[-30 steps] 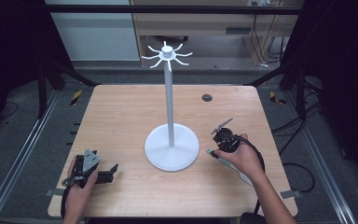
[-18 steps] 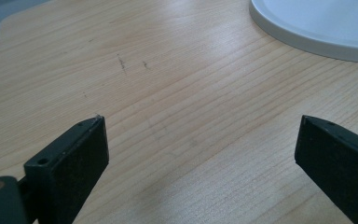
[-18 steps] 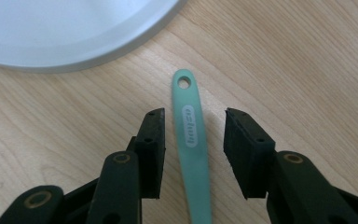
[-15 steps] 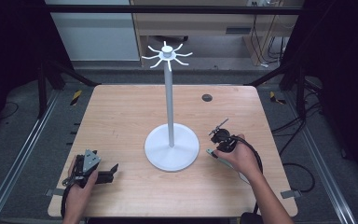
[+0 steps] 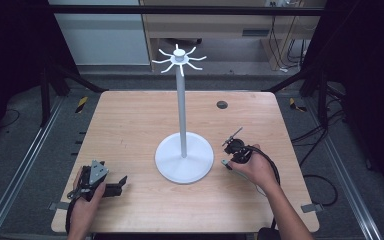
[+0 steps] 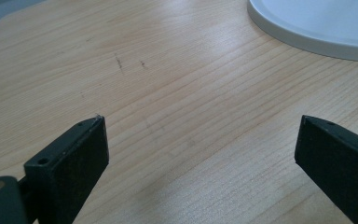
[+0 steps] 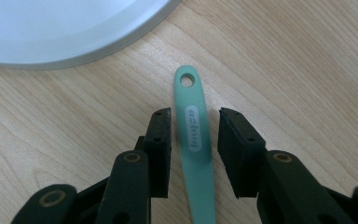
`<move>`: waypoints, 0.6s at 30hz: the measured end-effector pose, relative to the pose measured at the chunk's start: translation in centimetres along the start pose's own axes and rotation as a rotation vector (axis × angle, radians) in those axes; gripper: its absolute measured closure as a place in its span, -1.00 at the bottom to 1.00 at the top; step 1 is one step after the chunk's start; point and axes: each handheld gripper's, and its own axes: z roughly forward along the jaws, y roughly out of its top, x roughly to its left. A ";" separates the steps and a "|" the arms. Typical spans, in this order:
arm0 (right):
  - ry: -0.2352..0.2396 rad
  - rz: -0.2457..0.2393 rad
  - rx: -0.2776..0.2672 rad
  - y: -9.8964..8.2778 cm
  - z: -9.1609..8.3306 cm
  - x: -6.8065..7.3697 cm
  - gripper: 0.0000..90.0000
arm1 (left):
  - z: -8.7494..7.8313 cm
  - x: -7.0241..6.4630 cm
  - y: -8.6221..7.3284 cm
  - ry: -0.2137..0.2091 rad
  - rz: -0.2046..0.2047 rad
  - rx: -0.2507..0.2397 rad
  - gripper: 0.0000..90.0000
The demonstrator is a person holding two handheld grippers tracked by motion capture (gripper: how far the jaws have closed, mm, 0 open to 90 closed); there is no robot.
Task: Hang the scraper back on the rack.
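While my right gripper (image 7: pixel 195 126) has just been closing around the slim mint-green plastic handle (image 7: pixel 197 154) at lower centre, its pads have not yet touched. Lifting remains. My left gripper (image 6: pixel 200 140) rests spread, empty.

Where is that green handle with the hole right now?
The green handle lies flat on the table between the right tongs' jaws, its holed end pointing at the white stand base.
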 end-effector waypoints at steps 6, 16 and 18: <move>0.005 -0.001 0.003 0.1 0.2 0.1 0.55 | 0.0 0.0 0.0 0.002 -0.001 -0.002 -0.95; -0.008 0.005 0.017 0.1 0.4 0.2 0.60 | 0.0 -0.1 0.0 -0.001 0.003 0.002 -0.94; -0.008 0.005 0.018 0.2 0.4 0.2 0.60 | 0.0 -0.1 0.0 -0.002 0.004 0.004 -0.94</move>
